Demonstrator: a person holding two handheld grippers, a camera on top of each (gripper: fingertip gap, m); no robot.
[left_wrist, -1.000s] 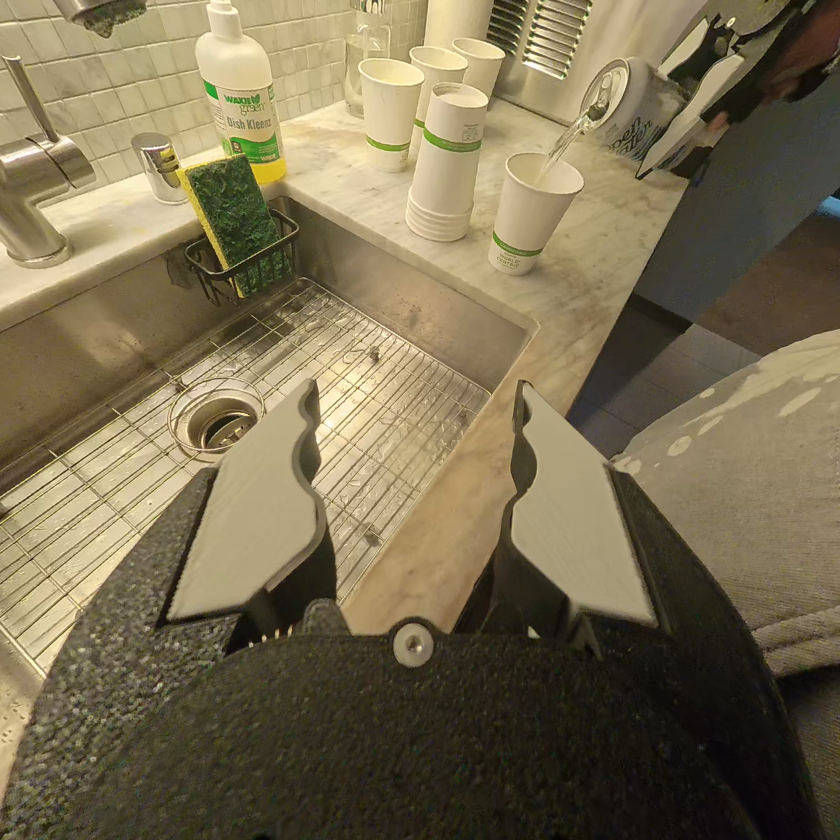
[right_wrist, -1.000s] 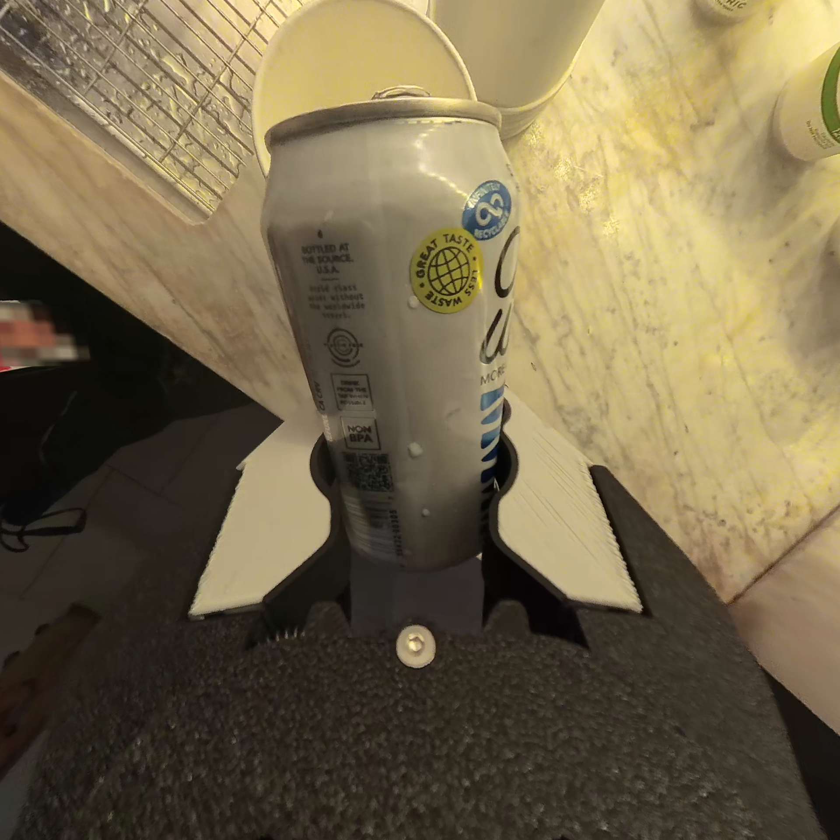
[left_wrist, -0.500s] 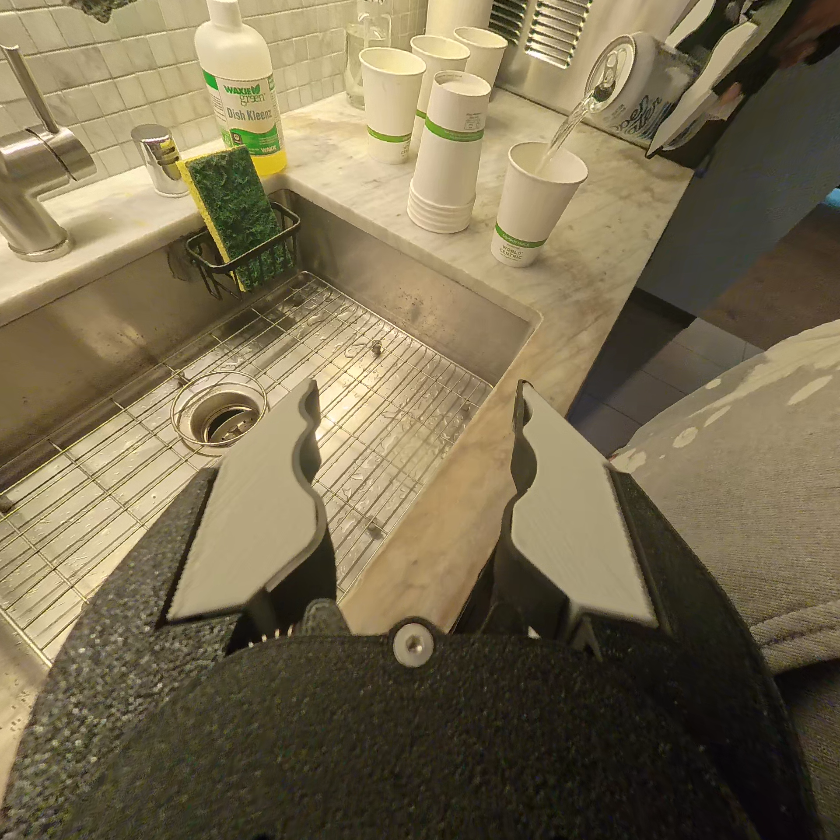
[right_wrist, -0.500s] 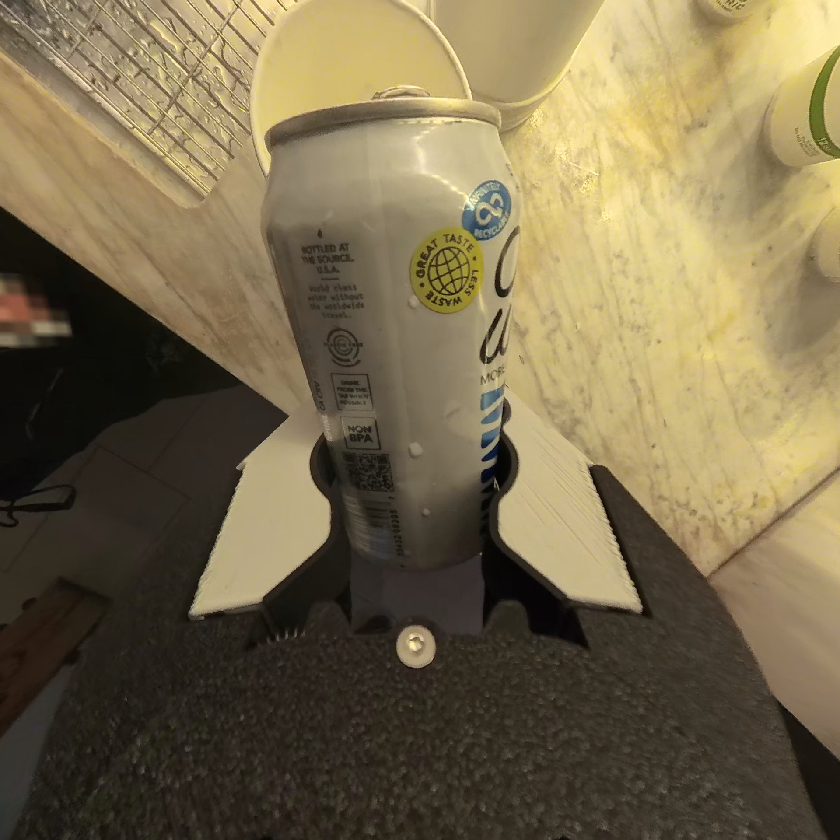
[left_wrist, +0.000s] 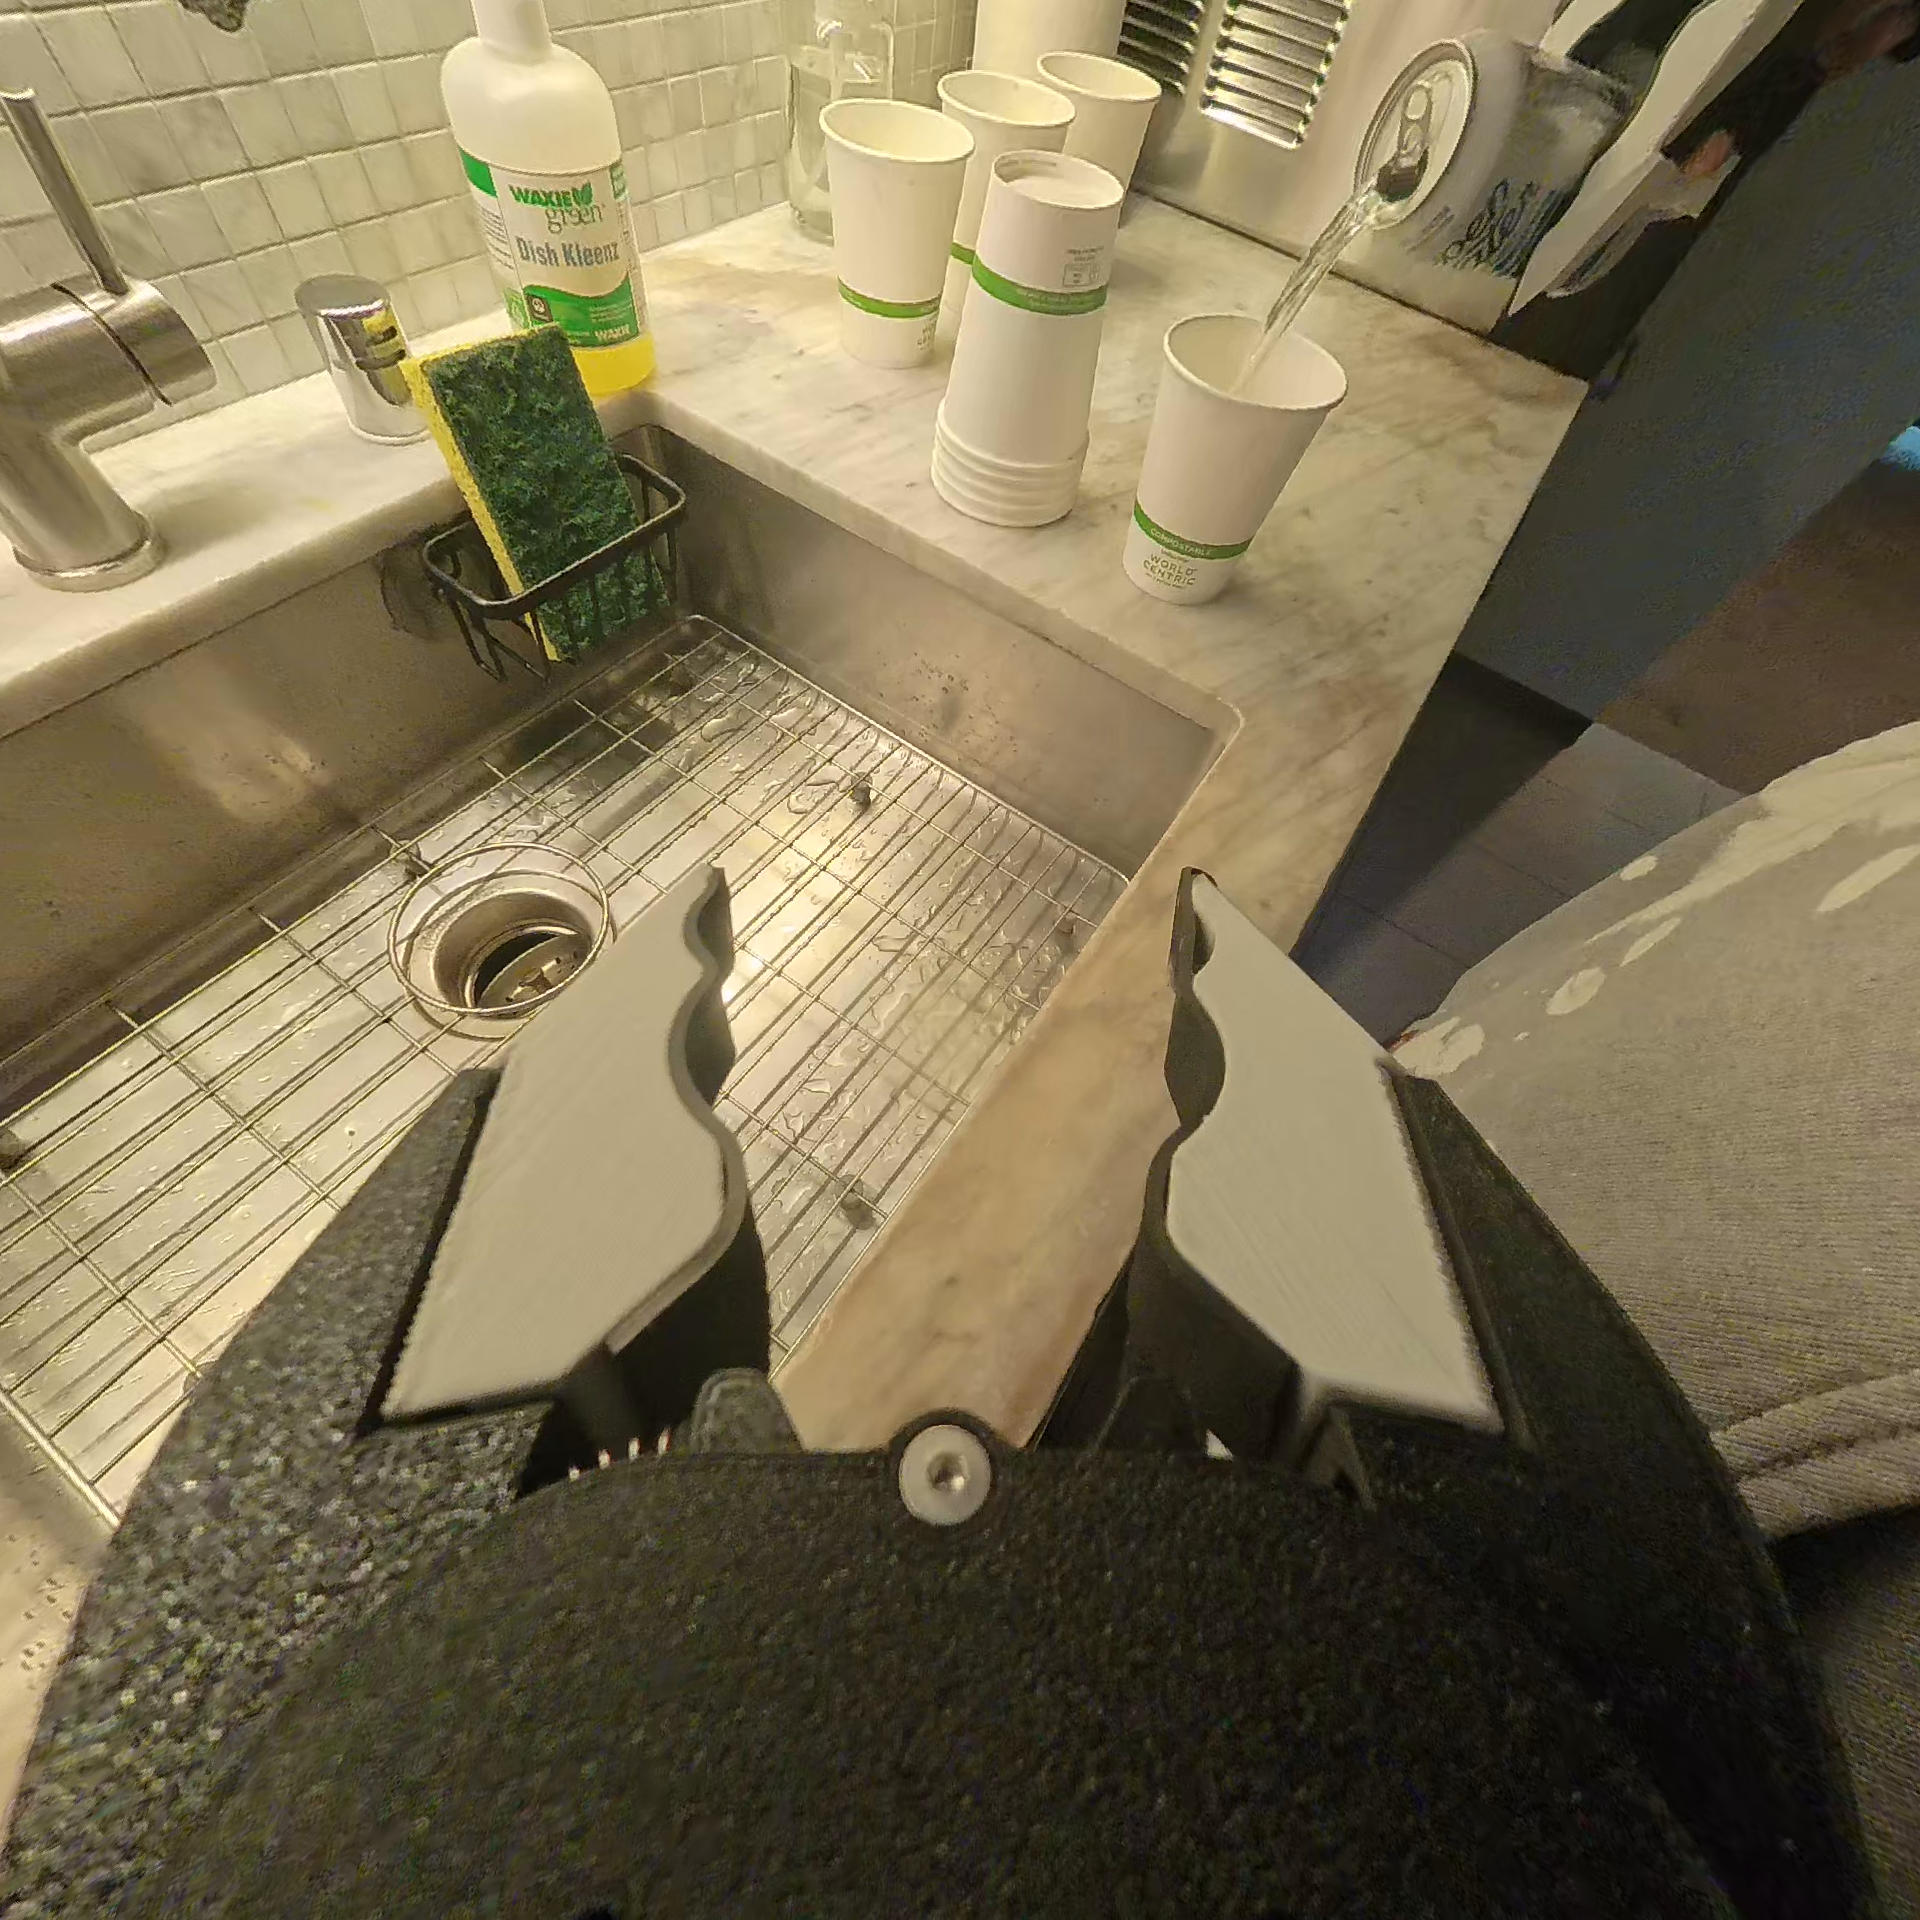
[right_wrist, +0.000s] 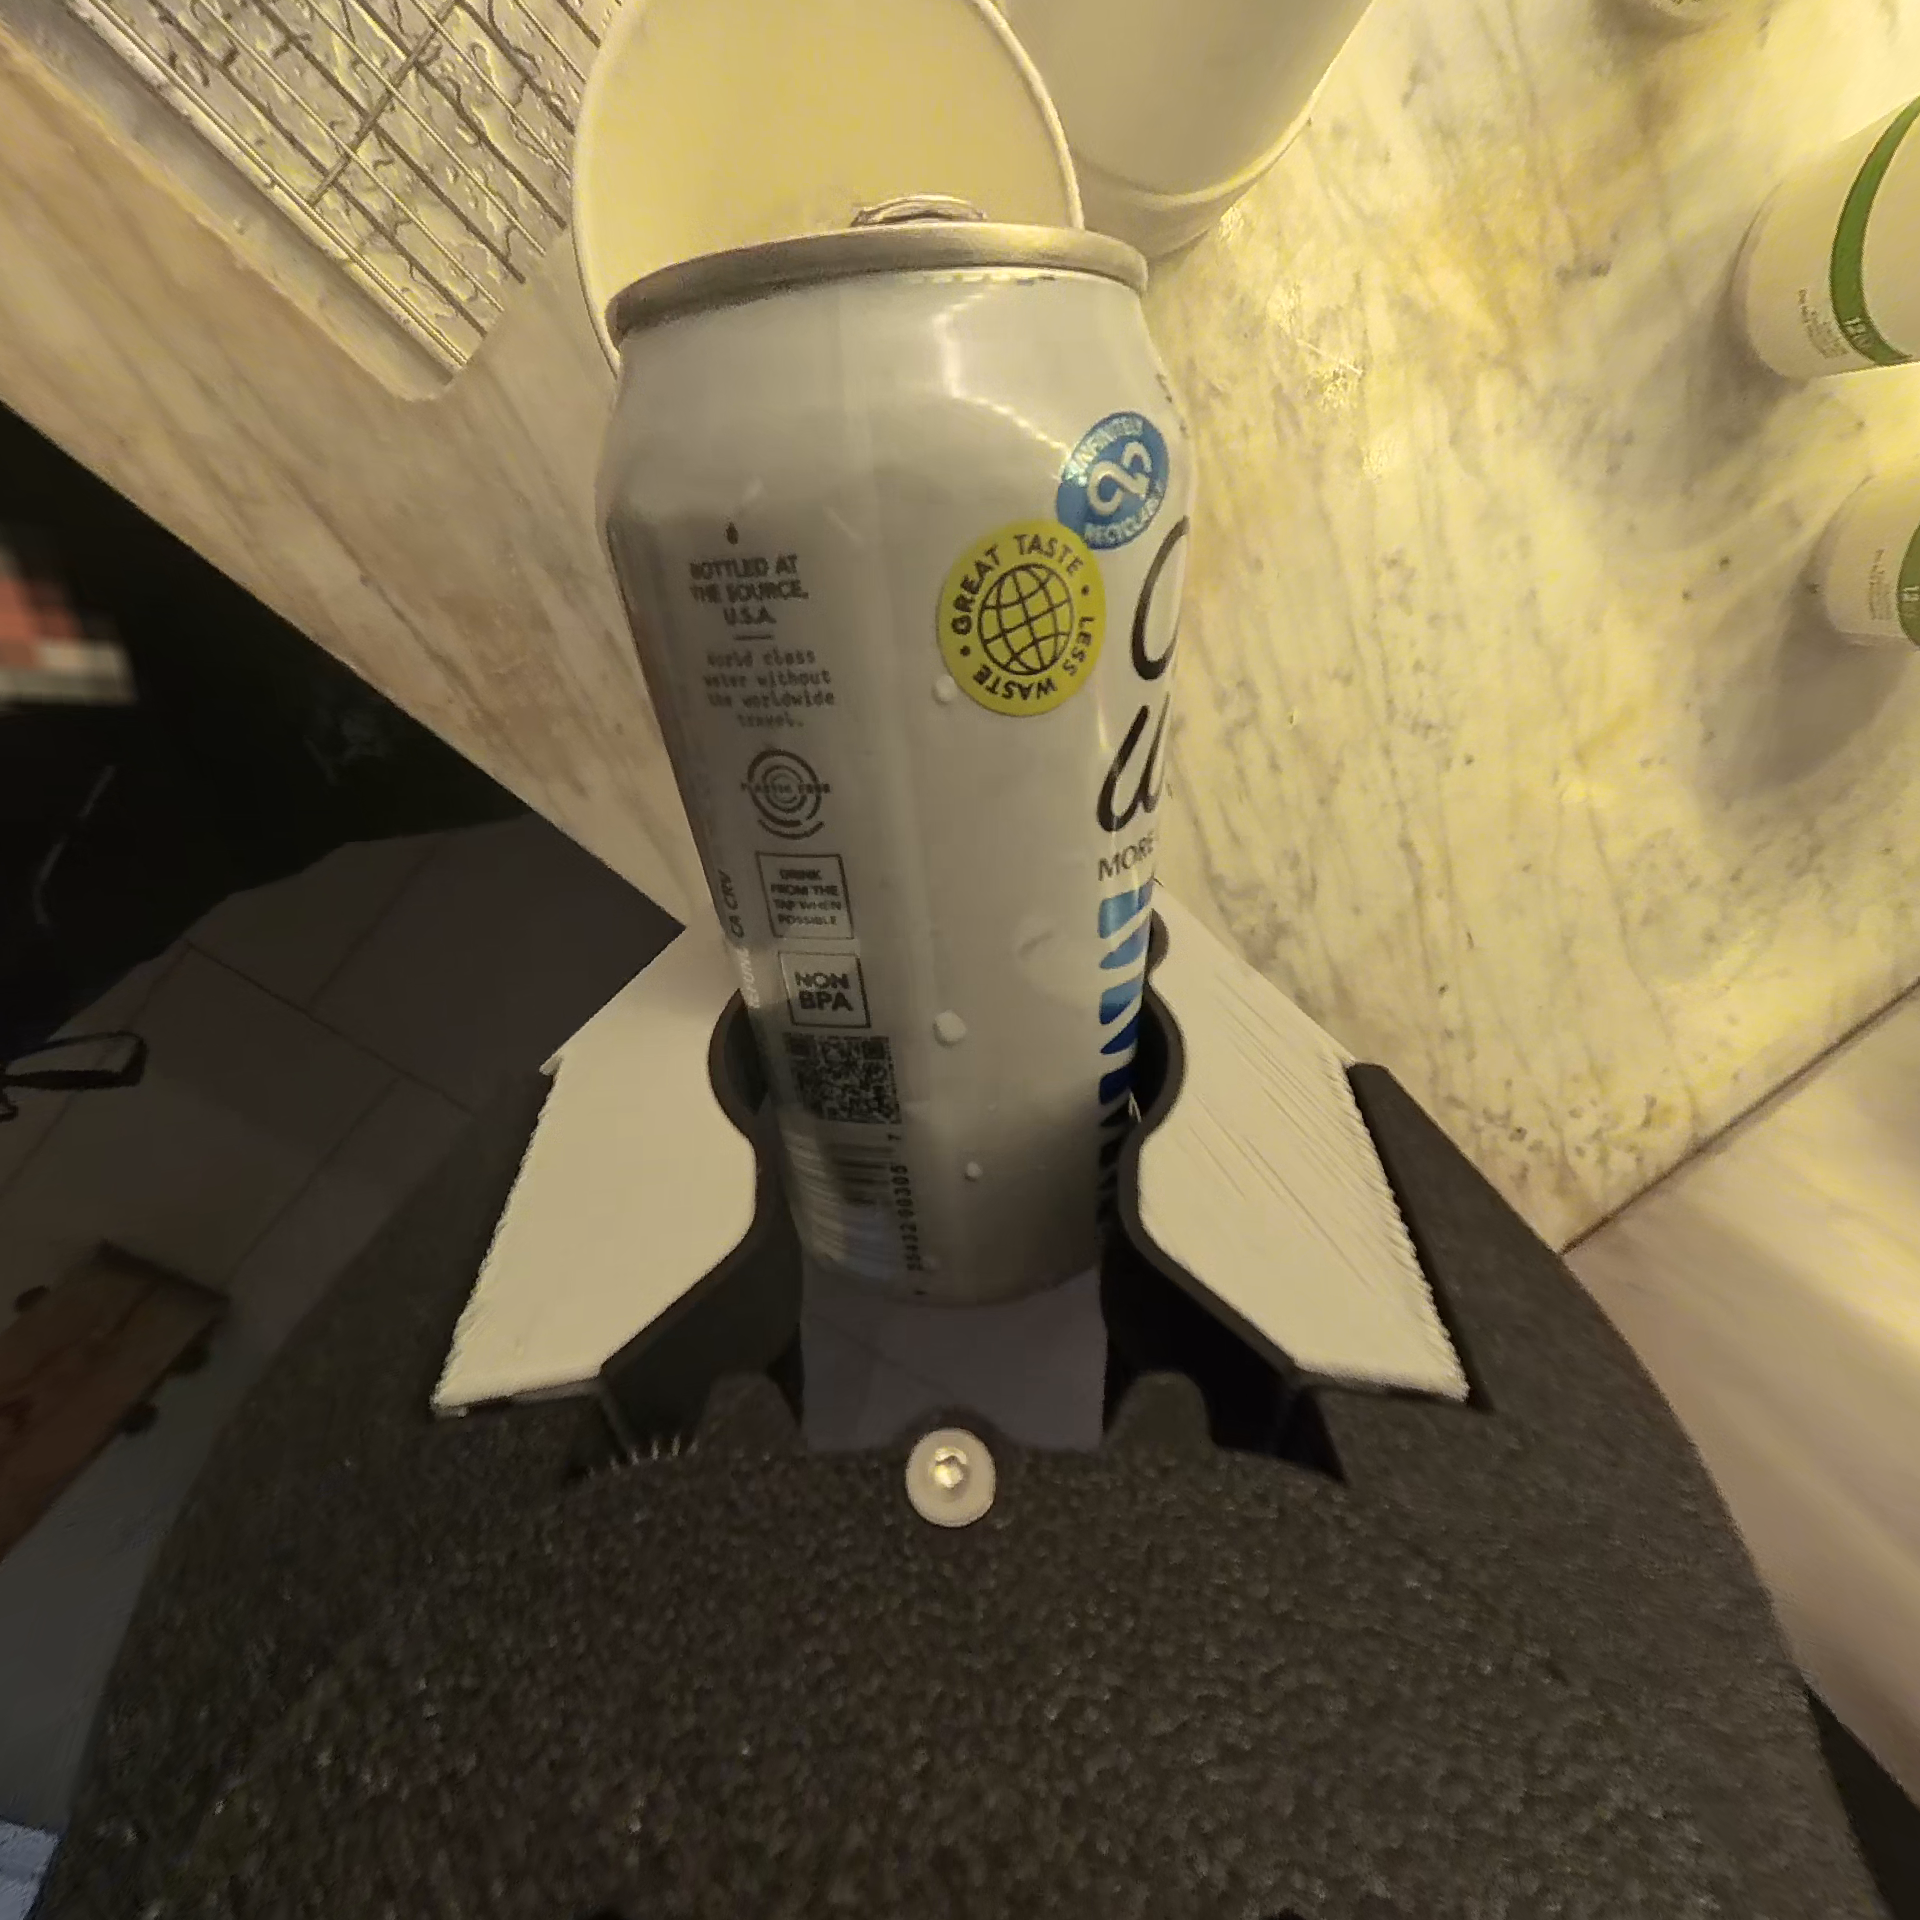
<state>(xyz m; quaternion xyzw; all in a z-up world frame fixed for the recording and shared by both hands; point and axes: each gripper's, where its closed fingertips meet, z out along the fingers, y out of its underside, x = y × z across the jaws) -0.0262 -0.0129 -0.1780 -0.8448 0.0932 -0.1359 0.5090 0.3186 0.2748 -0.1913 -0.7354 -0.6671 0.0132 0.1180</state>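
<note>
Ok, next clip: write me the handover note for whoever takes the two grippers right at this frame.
Right gripper: shut on the silver can, tipped over the paper cup on the marble counter.
Left gripper: open, holding nothing, above the front edge of the sink.
Done: can opened, a stream of water running into the cup.
Left: fill level not visible; can not set down. Cup stack stands close beside the cup.

Sink (left_wrist: 987, 717): set into the worktop (left_wrist: 1340, 623), a wire grid (left_wrist: 831, 935) on its floor.
Sponge (left_wrist: 530, 488): upright in a caddy (left_wrist: 561, 592) on the sink's back wall.
Soap bottle (left_wrist: 545, 197): on the worktop behind the sponge.
Cup stack (left_wrist: 1029, 343): right of the sink.
Single cup (left_wrist: 1226, 457): right of the stack.
Can (right_wrist: 894, 727): tilted over the single cup.
Left tongs (left_wrist: 951, 1049): above the sink's front rim.
</note>
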